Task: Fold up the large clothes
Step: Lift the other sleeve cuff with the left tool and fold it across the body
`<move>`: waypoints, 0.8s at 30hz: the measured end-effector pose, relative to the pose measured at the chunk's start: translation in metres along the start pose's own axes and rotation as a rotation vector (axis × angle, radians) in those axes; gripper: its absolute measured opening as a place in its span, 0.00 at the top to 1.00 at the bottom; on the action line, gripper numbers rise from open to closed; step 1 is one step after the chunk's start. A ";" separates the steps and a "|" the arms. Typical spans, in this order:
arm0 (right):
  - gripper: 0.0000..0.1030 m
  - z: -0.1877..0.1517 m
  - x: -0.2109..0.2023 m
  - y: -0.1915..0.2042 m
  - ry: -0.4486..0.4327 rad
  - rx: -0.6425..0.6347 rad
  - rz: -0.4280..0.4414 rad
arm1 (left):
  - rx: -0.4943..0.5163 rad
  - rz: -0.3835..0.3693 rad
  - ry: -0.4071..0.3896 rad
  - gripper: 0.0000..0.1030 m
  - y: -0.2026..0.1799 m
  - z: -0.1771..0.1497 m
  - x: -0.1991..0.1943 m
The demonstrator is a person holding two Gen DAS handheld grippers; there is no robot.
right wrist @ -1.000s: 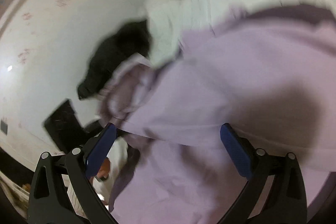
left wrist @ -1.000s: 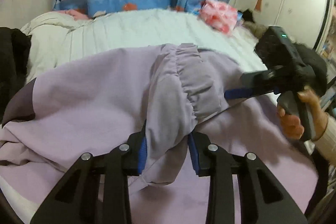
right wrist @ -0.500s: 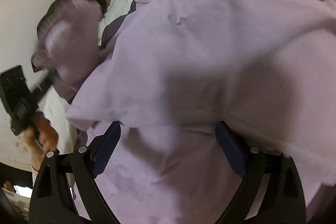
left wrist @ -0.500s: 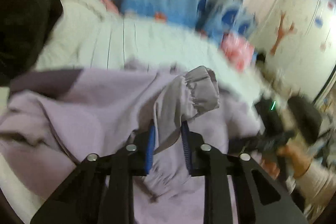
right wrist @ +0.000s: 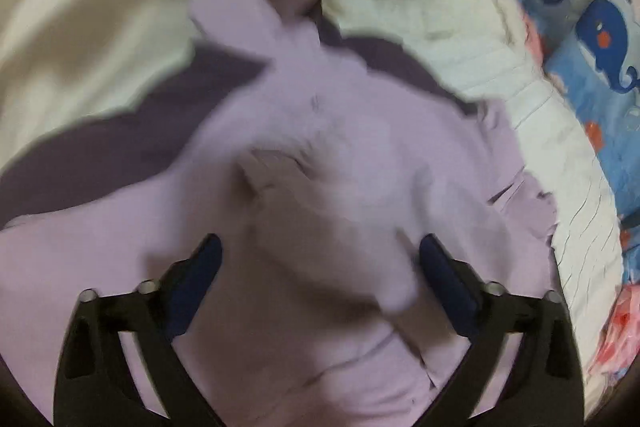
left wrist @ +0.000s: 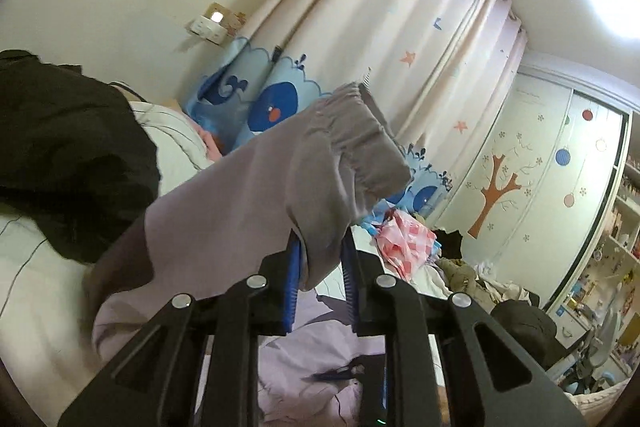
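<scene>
A large lilac garment with darker purple panels lies spread on the white bed. My left gripper is shut on the garment's sleeve, just behind its gathered cuff, and holds it raised in the air. My right gripper is open, its blue pads wide apart, close above the garment's body. A gathered cuff-like fold lies just ahead of it. The right wrist view is blurred.
A black garment lies on the bed at the left. A pink checked bundle and a clothes pile lie to the right. Whale curtains and a decorated wardrobe stand behind.
My left gripper has lifted the sleeve high and tilted up toward the curtains. My right gripper has swung over the garment's body and stays open.
</scene>
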State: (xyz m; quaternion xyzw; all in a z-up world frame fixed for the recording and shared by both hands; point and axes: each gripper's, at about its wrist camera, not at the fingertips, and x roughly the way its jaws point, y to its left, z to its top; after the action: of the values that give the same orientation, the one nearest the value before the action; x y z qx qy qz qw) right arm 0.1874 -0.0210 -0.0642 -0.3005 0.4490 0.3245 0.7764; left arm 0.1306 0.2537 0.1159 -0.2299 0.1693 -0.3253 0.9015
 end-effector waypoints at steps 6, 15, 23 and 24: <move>0.80 0.000 -0.027 -0.074 -0.323 0.575 0.353 | -0.031 -0.012 -0.056 0.81 0.021 -0.001 -0.028; 0.63 0.022 0.082 -0.054 -0.080 0.654 0.464 | -0.070 -0.034 -0.105 0.81 0.030 -0.001 -0.045; 0.11 -0.011 -0.037 -0.114 -0.452 0.801 0.787 | -0.025 -0.073 -0.013 0.81 0.003 -0.017 -0.003; 0.09 -0.010 -0.044 -0.123 -0.486 0.826 0.825 | -0.024 -0.083 0.010 0.81 -0.001 -0.023 0.009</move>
State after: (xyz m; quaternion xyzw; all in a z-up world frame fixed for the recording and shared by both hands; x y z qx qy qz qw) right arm 0.2609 -0.1135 -0.0074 0.3043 0.4271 0.4561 0.7191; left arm 0.1260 0.2402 0.0953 -0.2461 0.1680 -0.3616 0.8835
